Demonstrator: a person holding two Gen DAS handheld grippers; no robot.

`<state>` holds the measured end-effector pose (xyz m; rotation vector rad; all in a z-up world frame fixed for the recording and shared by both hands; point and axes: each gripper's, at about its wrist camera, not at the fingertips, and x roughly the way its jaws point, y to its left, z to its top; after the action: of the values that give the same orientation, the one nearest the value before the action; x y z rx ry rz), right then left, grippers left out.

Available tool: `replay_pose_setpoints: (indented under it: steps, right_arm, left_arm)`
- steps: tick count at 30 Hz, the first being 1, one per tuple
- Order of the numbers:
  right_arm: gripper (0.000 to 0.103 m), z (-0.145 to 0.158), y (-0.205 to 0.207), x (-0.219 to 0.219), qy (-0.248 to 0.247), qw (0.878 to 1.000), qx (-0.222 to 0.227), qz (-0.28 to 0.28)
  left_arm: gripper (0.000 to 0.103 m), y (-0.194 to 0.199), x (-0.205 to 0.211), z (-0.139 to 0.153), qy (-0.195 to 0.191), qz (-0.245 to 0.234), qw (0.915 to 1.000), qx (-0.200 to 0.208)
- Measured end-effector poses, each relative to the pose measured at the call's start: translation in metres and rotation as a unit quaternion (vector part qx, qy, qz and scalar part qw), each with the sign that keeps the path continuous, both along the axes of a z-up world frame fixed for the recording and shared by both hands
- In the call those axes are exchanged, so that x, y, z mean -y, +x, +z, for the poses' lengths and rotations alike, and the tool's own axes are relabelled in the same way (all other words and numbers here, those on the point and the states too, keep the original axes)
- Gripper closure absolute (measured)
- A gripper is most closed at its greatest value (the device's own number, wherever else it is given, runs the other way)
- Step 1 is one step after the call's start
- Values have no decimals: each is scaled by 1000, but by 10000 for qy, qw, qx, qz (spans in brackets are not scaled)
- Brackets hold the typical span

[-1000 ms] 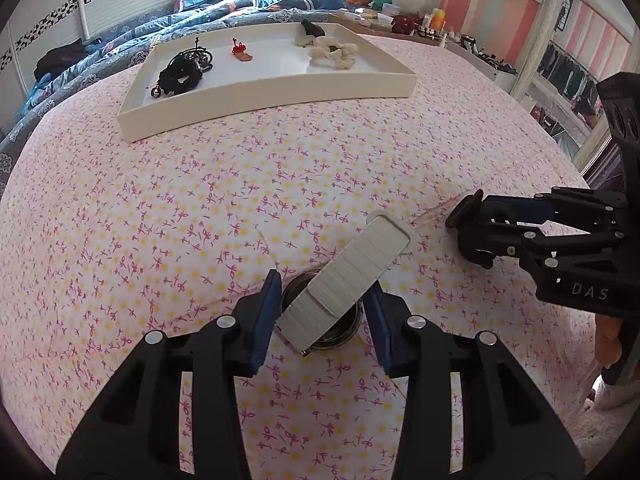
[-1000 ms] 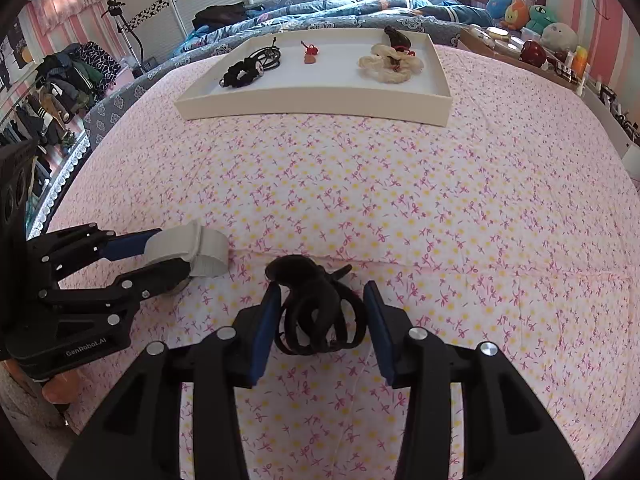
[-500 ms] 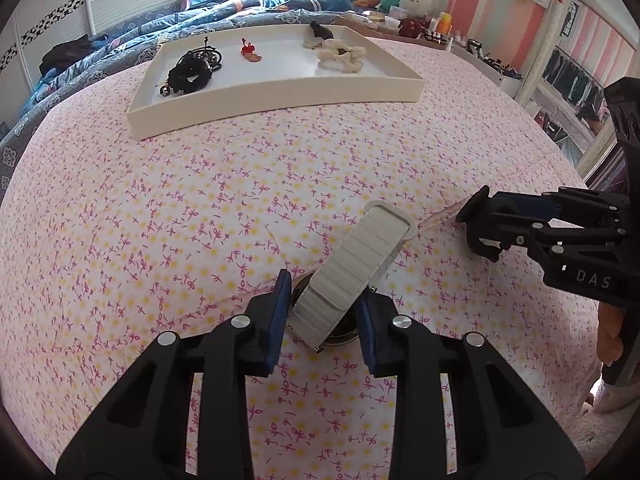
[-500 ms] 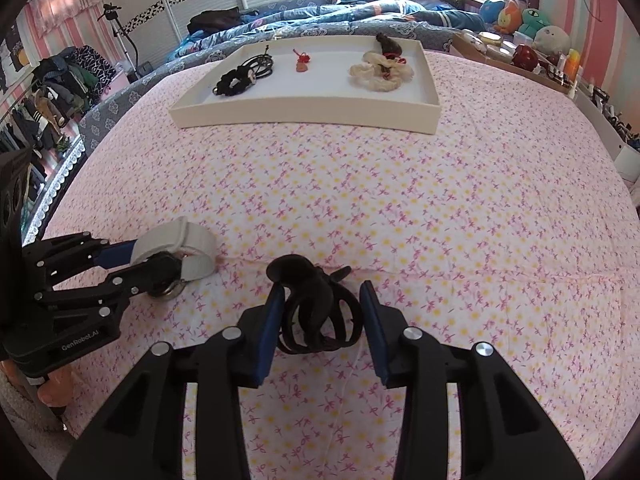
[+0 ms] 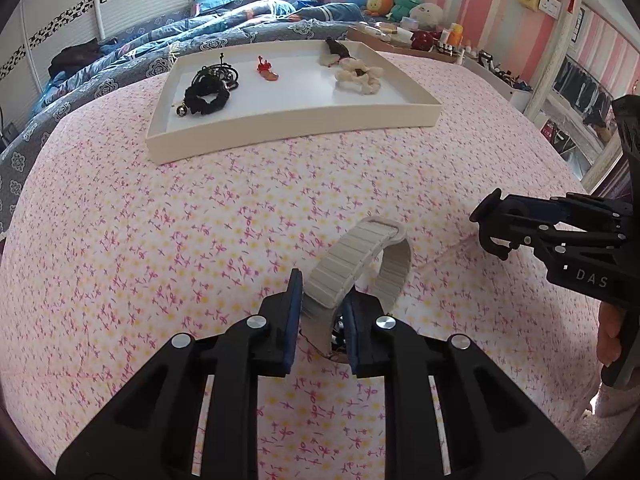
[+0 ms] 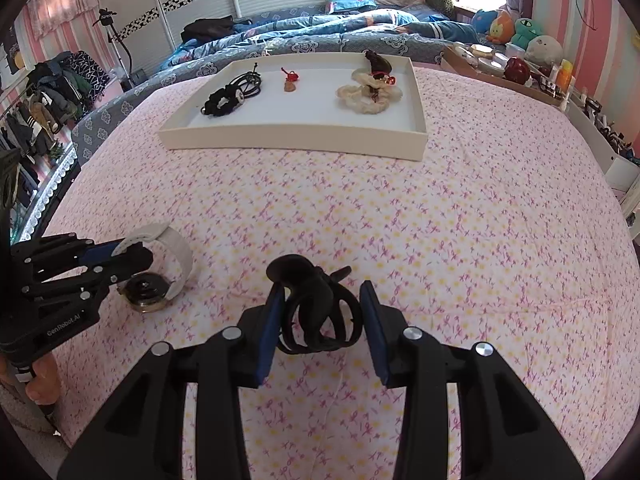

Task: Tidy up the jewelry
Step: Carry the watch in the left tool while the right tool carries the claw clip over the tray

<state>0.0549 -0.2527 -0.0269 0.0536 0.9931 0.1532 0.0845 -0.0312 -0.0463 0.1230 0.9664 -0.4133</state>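
Note:
A watch with a white link strap [image 5: 352, 260] lies at the near side of the pink floral bedspread [image 5: 160, 240]. My left gripper [image 5: 320, 284] is shut on one side of the strap. The strap's loop stands up, and the dark watch face [image 6: 146, 288] sits low at the bedspread. In the right wrist view a black hair claw [image 6: 316, 312] sits between the fingers of my right gripper [image 6: 322, 292], which is shut on it. A cream tray [image 5: 292, 130] stands farther back on the bed. It holds a black scrunchie [image 5: 208, 94], a red charm [image 5: 266, 70] and a cream scrunchie [image 5: 360, 78].
A rumpled blue quilt [image 5: 240, 28] lies behind the tray. Plush toys [image 5: 404, 4] and a ledge of bottles [image 6: 556, 76] line the right wall. Clothes and a tripod [image 6: 116, 40] stand off the bed's left edge. A hand [image 5: 612, 332] holds the right gripper's handle.
My left gripper's fingers have closed from either side of the watch onto its strap, and the strap loop now stands up. The right gripper has kept the hair claw; the tray sits lower in its view.

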Motion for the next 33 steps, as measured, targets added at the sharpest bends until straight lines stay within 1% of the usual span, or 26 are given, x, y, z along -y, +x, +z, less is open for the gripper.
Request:
replay_pose_setpoints:
  steps: [5,9,12,14,18,21,23,25,28,30,33]
  right_arm:
    - [64,3,6,2,-20,10000,47,-33]
    - [64,13,12,2,-86,9998,157,-48]
    - [64,25,18,3,-107,9995,291,-38]
    - [64,37,24,3,-145,9990,425,-42]
    - [64,59,51,9,-174,9975,677,-131]
    - [64,63,84,17,-36,9976,631,-268]
    - [64,61,109,21,38,9979,534,-358]
    - [64,56,126,23,-35,9979,479,-439]
    - [64,43,159,27,-21,9980,325,-535]
    - [64,33,174,27,-9,9979,233,-600]
    - [64,20,192,26,-108,9975,145,-687]
  left_arm:
    - [87,6,-3,7,-27,48,10000,63]
    - [87,12,-5,17,-49,68,9999,146]
    - [87,18,-5,30,-39,43,9995,299]
    - [87,25,-7,46,-77,54,9989,458]
    - [87,49,-8,73,-112,118,9970,757]
    - [87,81,-11,81,-139,225,9966,780]
    - [87,105,-13,81,-145,280,9969,727]
    - [87,128,-14,78,-90,360,9970,676]
    - [87,158,-14,69,-109,464,9970,605]
    - [86,178,-13,59,-169,478,9977,448]
    - [87,193,-11,43,-101,516,9981,325]
